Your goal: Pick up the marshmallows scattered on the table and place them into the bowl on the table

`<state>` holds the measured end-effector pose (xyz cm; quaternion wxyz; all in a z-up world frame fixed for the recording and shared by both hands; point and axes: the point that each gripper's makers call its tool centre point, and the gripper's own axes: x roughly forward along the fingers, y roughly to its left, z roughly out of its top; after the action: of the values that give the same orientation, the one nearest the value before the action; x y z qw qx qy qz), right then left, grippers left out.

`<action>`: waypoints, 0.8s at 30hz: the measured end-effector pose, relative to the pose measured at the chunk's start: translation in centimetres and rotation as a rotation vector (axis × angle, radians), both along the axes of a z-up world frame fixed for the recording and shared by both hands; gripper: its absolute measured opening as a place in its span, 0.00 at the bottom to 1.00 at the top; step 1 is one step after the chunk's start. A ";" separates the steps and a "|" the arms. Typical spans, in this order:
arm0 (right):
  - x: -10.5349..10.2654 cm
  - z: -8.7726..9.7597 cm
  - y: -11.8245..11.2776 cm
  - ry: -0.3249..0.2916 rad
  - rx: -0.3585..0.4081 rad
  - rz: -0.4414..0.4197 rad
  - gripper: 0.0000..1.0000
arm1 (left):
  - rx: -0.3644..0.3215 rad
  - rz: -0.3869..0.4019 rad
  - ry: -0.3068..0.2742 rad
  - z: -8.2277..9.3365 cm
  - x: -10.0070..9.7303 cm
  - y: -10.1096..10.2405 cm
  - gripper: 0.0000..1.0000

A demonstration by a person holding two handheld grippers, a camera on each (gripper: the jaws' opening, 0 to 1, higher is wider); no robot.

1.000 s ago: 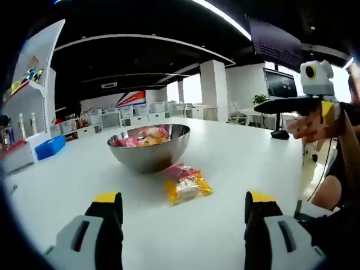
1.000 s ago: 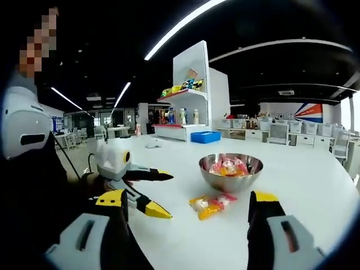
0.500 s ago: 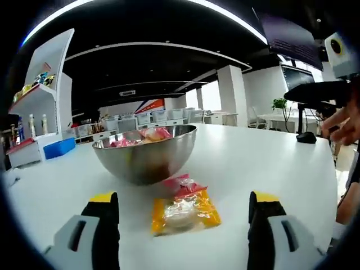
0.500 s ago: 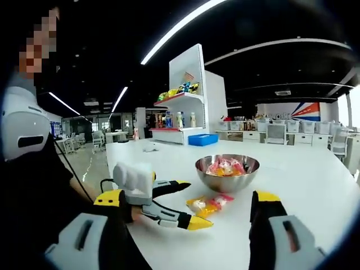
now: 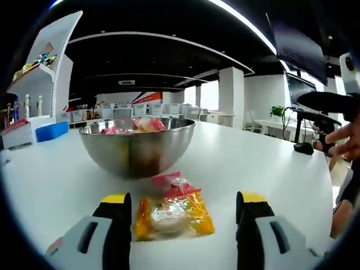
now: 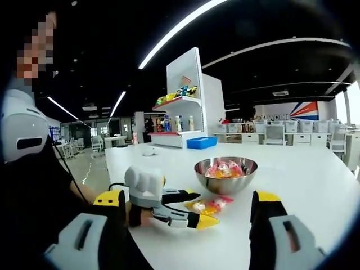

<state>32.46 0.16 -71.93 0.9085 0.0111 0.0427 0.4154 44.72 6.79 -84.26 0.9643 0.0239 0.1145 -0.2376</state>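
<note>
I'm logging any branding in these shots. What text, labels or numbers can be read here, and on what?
None can be read.
Yellow marshmallow packet between the left gripper jaws: print too blurred.
Pink packet behind it: no legible text.
Packets in the bowl: too small.
Red, white and blue wall graphic: no legible words.
Shelf goods: too small.

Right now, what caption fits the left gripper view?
Open left gripper straddles a yellow marshmallow packet before the steel bowl.
</note>
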 end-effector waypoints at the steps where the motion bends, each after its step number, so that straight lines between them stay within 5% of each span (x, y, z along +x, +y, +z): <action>1: -0.1 0.1 0.0 -0.003 0.000 0.001 0.87 | 0.005 0.002 -0.002 0.0 0.0 0.1 0.71; 5: -0.2 0.4 -0.1 -0.014 0.001 -0.001 0.87 | 0.073 0.033 0.039 -1.3 0.5 0.9 0.56; 15: -0.2 0.3 -0.1 -0.007 0.016 0.009 0.86 | 0.052 0.036 0.030 -0.9 0.3 0.9 0.49; 18: -0.3 0.2 0.0 -0.006 0.016 0.012 0.86 | 0.060 0.027 0.030 -0.9 0.3 0.9 0.32; 24: -0.3 0.2 0.0 -0.011 0.015 0.012 0.85 | 0.047 0.029 0.028 -0.7 0.3 1.0 0.31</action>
<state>32.13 0.13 -71.69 0.9061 0.0153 0.0347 0.4214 45.01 7.80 -84.99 0.9651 0.0418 0.1340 -0.2210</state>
